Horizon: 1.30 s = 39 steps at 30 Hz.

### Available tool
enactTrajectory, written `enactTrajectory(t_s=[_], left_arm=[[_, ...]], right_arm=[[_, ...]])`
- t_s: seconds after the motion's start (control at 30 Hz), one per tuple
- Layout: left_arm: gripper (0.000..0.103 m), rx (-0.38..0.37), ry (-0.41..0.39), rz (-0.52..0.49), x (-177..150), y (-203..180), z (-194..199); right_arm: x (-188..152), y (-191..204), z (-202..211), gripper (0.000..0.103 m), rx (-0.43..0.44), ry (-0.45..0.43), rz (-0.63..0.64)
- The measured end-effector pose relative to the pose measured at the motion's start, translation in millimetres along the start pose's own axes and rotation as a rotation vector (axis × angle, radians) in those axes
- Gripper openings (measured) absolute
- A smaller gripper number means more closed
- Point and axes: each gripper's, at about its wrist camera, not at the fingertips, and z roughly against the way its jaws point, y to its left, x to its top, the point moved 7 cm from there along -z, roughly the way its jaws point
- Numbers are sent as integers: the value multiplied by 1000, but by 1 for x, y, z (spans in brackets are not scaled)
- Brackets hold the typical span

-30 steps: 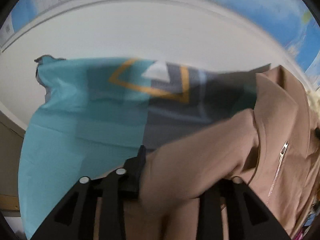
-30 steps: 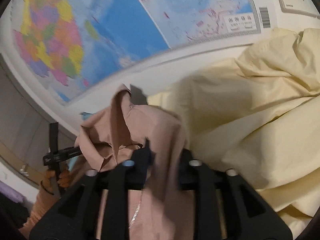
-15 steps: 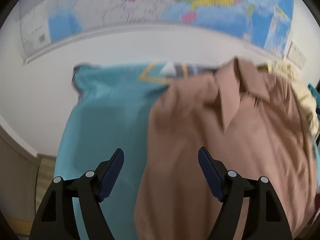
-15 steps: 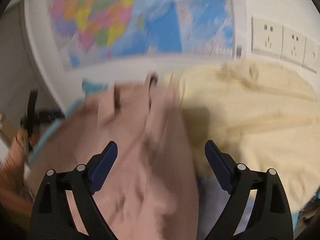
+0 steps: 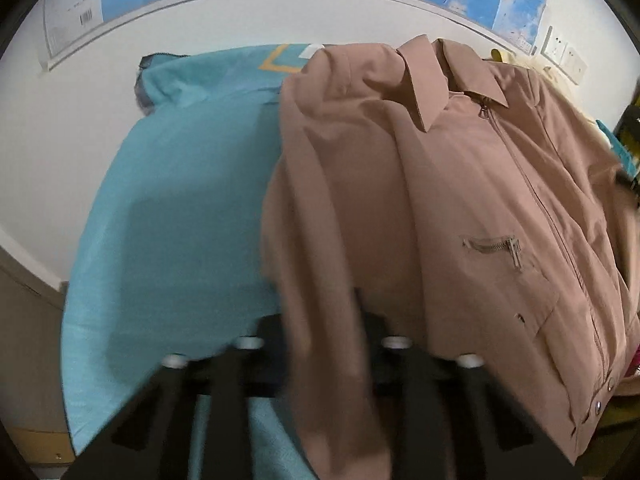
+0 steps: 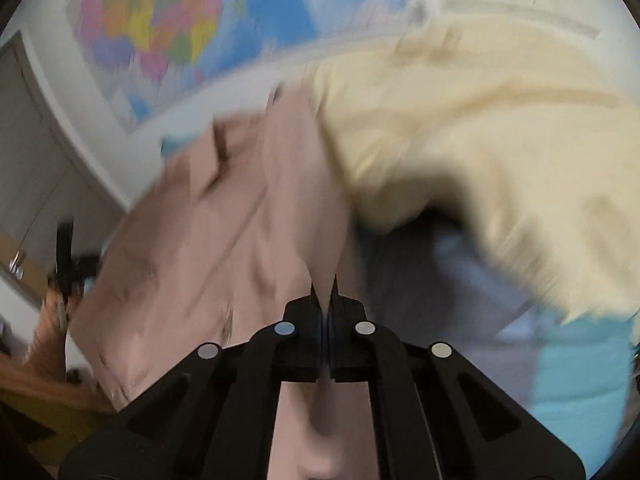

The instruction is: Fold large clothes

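A dusty-pink zip jacket point(image 5: 460, 184) lies spread front-up, collar toward the wall, on a teal bed sheet point(image 5: 180, 208). My left gripper point(image 5: 324, 340) is shut on a fold at the jacket's left side, near the sleeve. In the right wrist view the same jacket point(image 6: 224, 240) is blurred, and my right gripper point(image 6: 325, 300) is shut on a thin fold of its fabric. The left gripper and the hand holding it show at the far left of that view point(image 6: 66, 264).
A pile of pale yellow cloth point(image 6: 480, 160) lies right of the jacket. A world map point(image 6: 192, 28) hangs on the white wall behind the bed. Wall sockets point(image 5: 564, 54) sit at the right. A wooden edge point(image 5: 36, 444) shows at the lower left.
Both grippers were shut on the raised jacket, opened half a second ago as it dropped flat on the bed, and have now shut again on its fabric.
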Motion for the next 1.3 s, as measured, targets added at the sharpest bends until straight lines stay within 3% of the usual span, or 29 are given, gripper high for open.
enactTrajectory(t_s=[0.13, 0.2, 0.23, 0.27, 0.33, 0.37, 0.4, 0.43, 0.47, 0.57, 0.77, 0.83, 0.97, 1.1, 1.13, 1.17, 1.2, 1.27, 1.3], left_arm=[[3, 142, -57, 42, 26, 24, 22], [4, 282, -75, 69, 36, 46, 33], [5, 386, -69, 75, 38, 59, 36], [9, 475, -56, 87, 38, 69, 36], [34, 572, -45, 120, 35, 80, 37], [46, 608, -51, 138, 33, 82, 39], [70, 643, -62, 151, 32, 83, 43], [73, 645, -96, 170, 31, 81, 50], [73, 579, -132, 196, 31, 76, 56], [75, 448, -212, 201, 36, 51, 71], [80, 255, -321, 22, 63, -44, 78], [80, 188, -330, -40, 67, -78, 75], [81, 67, -322, -170, 68, -145, 59], [82, -5, -288, -275, 57, -196, 36], [82, -16, -276, -287, 55, -203, 31], [82, -22, -264, -295, 54, -209, 26], [82, -36, -249, -300, 51, -216, 22], [82, -59, -232, -305, 49, -223, 18], [82, -66, -226, -309, 48, -227, 16]], right_arm=[[28, -47, -2, 2, -41, -44, -99], [24, -66, -19, 6, -76, -8, -133], [19, -72, -27, 17, -104, 5, -151], [14, -76, -31, 39, -116, 19, -165], [3, -77, -26, 62, -104, -3, -178], [0, -76, -21, 65, -99, -15, -169], [-8, -73, -11, 70, -109, -25, -155], [-15, -68, -2, 81, -113, -41, -140], [-22, -63, 6, 90, -97, -49, -123], [-51, -40, 15, 90, -102, 10, -44], [-91, -8, 11, 89, -214, 95, 122], [-98, 2, 18, 88, -213, 95, 156], [-117, 26, 15, 88, -124, 132, 196], [-138, 18, -9, 83, -162, 221, 203], [-140, 14, -13, 73, -170, 231, 194], [-143, 7, -17, 55, -188, 247, 185], [-141, 3, -16, 52, -186, 222, 185], [-138, -4, -13, 21, -170, 221, 145], [-135, -7, -9, 8, -86, 224, 78]])
